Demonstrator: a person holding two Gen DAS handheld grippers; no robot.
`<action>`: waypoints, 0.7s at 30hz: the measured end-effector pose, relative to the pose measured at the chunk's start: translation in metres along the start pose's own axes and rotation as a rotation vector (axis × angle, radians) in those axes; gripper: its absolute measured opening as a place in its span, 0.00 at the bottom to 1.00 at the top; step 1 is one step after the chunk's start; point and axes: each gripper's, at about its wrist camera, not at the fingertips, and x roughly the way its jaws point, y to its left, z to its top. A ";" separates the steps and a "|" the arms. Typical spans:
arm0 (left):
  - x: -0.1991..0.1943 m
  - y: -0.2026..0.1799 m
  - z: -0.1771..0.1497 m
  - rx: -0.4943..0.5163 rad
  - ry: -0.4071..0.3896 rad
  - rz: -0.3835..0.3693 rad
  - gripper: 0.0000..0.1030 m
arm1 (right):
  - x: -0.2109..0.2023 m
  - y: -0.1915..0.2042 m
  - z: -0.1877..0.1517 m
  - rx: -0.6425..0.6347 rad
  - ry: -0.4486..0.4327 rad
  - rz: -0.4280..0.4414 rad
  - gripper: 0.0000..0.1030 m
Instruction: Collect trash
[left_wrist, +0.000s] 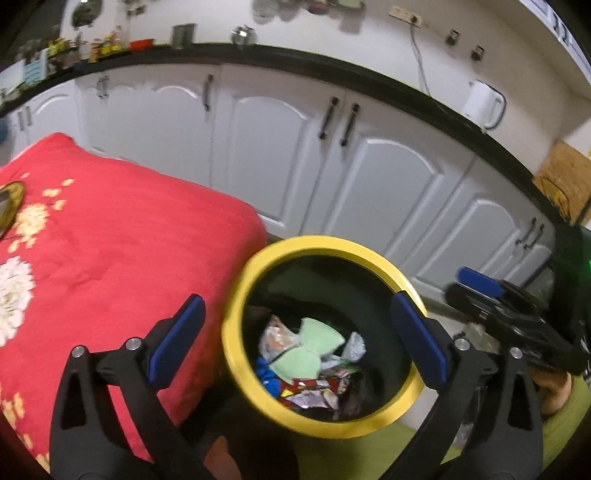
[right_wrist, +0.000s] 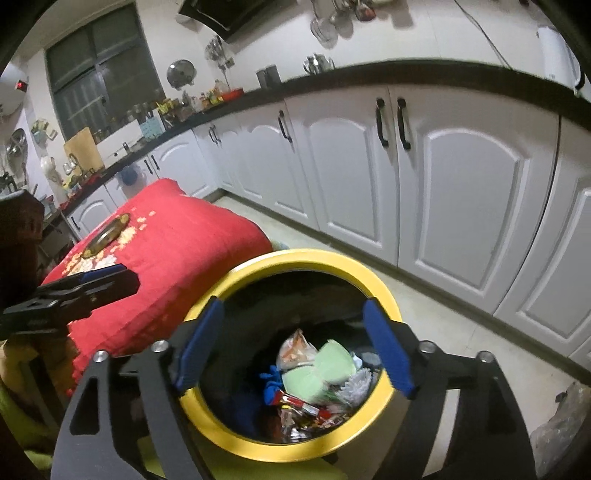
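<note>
White cabinets (left_wrist: 280, 147) with dark handles run well beyond the fingers in both views, under a black counter (left_wrist: 332, 66) that carries a white kettle (left_wrist: 484, 103) and small, blurred kitchenware. Nearer, a red cloth (left_wrist: 110, 251) with pale flower prints covers a surface that lies left of the left gripper's fingers and reaches up to the left side of the bin; a dark oval thing with a gold rim (right_wrist: 107, 232) lies on the cloth farther off. The bin (left_wrist: 236, 332), black inside with a yellow rim, stands on the pale floor (right_wrist: 461, 332) just ahead of and below both pairs of fingers, and nothing lies between the fingers and its mouth. The left gripper (left_wrist: 295, 339) has its blue pads spread wide and empty: its left finger (left_wrist: 177, 336) hangs over the cloth's edge, its right finger over the bin's right rim, so the bin's mouth shows between them. The right gripper (right_wrist: 295, 350) is likewise spread wide and empty, its fingers straddling the bin's mouth from rim to rim. Inside the bin, at the bottom, lies the trash (right_wrist: 314, 391): a folded pale green piece on top, a crumpled clear wrapper behind it, something blue to its left, white crumpled paper to its right, and red shiny wrappers nearest the fingers. A clear bag (right_wrist: 561, 428) lies on the floor to the right of the right fingers.
</note>
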 end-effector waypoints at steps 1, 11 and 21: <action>-0.007 0.006 0.000 -0.015 -0.013 0.024 0.89 | -0.003 0.004 0.001 -0.006 -0.009 0.002 0.83; -0.093 0.050 -0.020 -0.090 -0.163 0.211 0.90 | -0.036 0.086 0.003 -0.109 -0.170 0.037 0.94; -0.175 0.084 -0.058 -0.137 -0.316 0.387 0.90 | -0.049 0.153 -0.014 -0.192 -0.358 0.047 0.94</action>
